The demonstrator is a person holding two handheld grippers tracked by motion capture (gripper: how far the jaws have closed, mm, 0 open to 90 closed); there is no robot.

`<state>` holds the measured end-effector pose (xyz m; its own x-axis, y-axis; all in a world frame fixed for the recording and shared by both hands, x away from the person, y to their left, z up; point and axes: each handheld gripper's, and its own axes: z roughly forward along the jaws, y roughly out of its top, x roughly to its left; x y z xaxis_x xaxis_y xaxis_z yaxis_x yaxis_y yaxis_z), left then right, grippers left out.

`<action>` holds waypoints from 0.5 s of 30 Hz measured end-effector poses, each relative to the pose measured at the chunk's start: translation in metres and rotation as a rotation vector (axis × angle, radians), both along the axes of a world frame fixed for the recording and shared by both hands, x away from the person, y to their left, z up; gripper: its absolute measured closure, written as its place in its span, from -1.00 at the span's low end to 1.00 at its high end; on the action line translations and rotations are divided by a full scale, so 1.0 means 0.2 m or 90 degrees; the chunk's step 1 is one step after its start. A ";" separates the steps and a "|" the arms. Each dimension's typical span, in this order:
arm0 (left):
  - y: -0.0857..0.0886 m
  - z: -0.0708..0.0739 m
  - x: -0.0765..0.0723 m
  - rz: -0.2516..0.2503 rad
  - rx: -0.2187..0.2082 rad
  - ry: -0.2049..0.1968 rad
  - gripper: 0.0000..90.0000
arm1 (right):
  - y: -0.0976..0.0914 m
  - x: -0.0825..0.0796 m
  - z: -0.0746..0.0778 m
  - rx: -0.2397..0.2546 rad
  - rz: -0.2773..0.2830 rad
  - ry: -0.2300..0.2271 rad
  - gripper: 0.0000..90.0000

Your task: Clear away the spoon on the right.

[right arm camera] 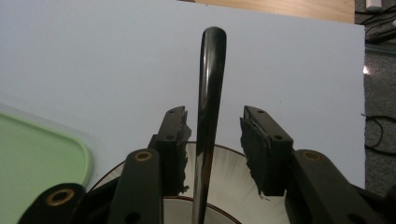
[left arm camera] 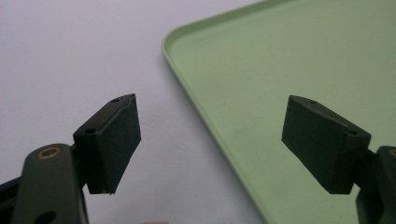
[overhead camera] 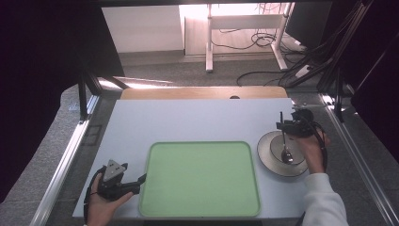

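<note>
Left gripper: held low at the near left, jaws level and spread wide apart.
Right gripper: at the far right, jaws partly apart, pointing away.
Right hand: wraps the gripper, white sleeve behind.

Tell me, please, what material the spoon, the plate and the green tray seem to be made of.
Spoon: probably polished metal, dark and mirror-like with bright reflections. Plate: likely glazed ceramic, white with a thin dark ring and a soft gloss. Green tray: apparently matt plastic, uniform colour with a moulded, rounded rim.
</note>
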<state>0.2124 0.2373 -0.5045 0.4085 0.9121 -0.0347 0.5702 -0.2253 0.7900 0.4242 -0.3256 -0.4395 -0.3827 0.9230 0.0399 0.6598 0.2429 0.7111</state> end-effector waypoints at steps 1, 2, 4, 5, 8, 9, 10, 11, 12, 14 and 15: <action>0.00 0.00 0.00 0.001 0.000 0.000 -0.57 | 0.00 0.00 0.00 -0.001 0.001 0.002 0.42; 0.00 0.00 0.00 0.001 0.000 0.000 -0.57 | 0.01 0.00 0.00 -0.001 0.000 0.005 0.46; 0.00 0.00 0.00 0.001 0.000 0.000 -0.57 | 0.01 0.00 -0.01 -0.003 0.002 0.006 0.50; 0.01 0.00 0.00 0.001 0.000 0.000 -0.57 | 0.02 0.00 -0.01 -0.009 0.002 0.007 0.59; 0.01 0.00 0.00 0.002 0.002 0.000 -0.57 | 0.02 0.00 -0.01 -0.015 0.005 0.008 0.68; 0.01 0.00 0.00 0.002 0.002 0.000 -0.57 | 0.02 0.00 -0.01 -0.016 0.005 0.007 0.72; 0.01 0.00 0.00 0.002 0.002 0.000 -0.57 | 0.02 0.00 -0.01 -0.018 0.005 0.006 0.76; 0.01 0.00 0.00 0.002 0.002 -0.001 -0.57 | 0.03 -0.01 0.00 -0.019 0.006 0.005 0.80; 0.01 0.00 0.00 0.002 0.003 0.000 -0.57 | 0.03 -0.01 0.00 -0.018 0.008 0.005 0.81; 0.01 0.00 0.00 0.002 0.004 0.000 -0.57 | 0.03 -0.01 0.00 -0.018 0.011 0.003 0.83; 0.01 0.00 0.00 0.002 0.004 0.000 -0.57 | 0.03 -0.01 0.00 -0.018 0.011 0.003 0.83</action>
<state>0.2126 0.2392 -0.5048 0.4060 0.9134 -0.0291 0.5711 -0.2287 0.7883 0.4227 -0.3201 -0.4394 -0.3978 0.9173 0.0160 0.6589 0.2735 0.7007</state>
